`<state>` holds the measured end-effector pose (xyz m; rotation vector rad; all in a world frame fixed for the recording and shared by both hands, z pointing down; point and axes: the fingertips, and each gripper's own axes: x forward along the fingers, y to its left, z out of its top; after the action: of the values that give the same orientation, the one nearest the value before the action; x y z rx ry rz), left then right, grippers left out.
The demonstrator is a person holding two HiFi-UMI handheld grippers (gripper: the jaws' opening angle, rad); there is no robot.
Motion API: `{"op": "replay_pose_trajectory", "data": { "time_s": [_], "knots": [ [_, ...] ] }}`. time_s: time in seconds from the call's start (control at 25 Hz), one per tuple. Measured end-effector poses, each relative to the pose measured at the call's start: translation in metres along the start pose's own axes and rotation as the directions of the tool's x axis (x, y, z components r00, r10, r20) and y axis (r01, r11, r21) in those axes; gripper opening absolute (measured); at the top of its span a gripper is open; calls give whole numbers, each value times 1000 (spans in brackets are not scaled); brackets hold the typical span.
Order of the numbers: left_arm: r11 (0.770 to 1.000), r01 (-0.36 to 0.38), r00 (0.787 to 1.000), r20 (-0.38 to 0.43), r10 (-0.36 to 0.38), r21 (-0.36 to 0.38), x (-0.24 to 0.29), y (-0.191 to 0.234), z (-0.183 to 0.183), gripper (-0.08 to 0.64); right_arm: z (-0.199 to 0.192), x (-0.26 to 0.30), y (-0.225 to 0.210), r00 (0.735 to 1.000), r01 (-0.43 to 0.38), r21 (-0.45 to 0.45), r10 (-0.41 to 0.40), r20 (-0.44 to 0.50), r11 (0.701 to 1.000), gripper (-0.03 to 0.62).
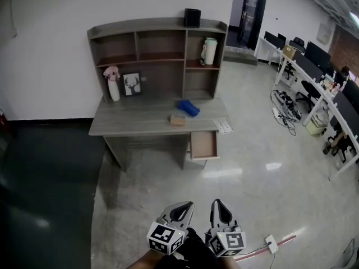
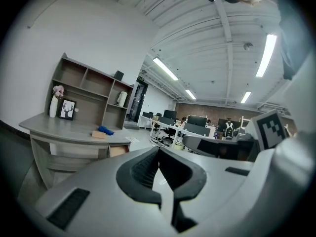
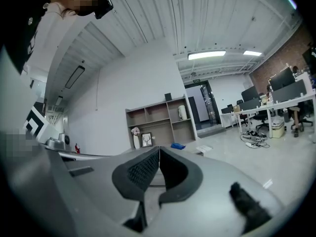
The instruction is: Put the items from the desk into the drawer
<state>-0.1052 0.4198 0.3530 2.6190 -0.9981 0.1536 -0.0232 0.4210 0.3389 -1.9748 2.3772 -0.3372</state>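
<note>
A grey wooden desk [image 1: 134, 122] with a shelf unit stands against the white wall, far ahead of me. On its top lie a blue item [image 1: 189, 107], a small tan box [image 1: 178, 120] and a white sheet of paper [image 1: 223, 126] at the right edge. Below the desktop a drawer [image 1: 203, 145] is pulled out. Both grippers are low in the head view, well short of the desk. My left gripper [image 1: 185, 207] has its jaws together, empty. My right gripper [image 1: 219, 205] is likewise shut with nothing held. The blue item [image 2: 104, 130] and box [image 2: 98, 134] also show in the left gripper view.
On the shelves stand a white vase with pink flowers [image 1: 113, 84], a framed deer picture [image 1: 132, 84], a white jug [image 1: 210, 51] and a black box [image 1: 192, 18] on top. Office desks and chairs [image 1: 314, 77] line the right side. Cables [image 1: 285, 106] lie on the glossy floor.
</note>
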Motion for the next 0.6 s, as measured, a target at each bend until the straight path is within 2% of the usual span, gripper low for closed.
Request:
{"op": "replay_pose_trajectory", "data": {
  "time_s": [0.36,0.6],
  "knots": [
    [998,-64,998,-5,64,-15,49,30,20,11,13,55,-31,999,-44,-18,44,-18,999,12],
    [997,-79,997,-4,79,-13,77,41,25,11,15,82,-44,997,-79,-25,78,-25,997,12]
  ]
}}
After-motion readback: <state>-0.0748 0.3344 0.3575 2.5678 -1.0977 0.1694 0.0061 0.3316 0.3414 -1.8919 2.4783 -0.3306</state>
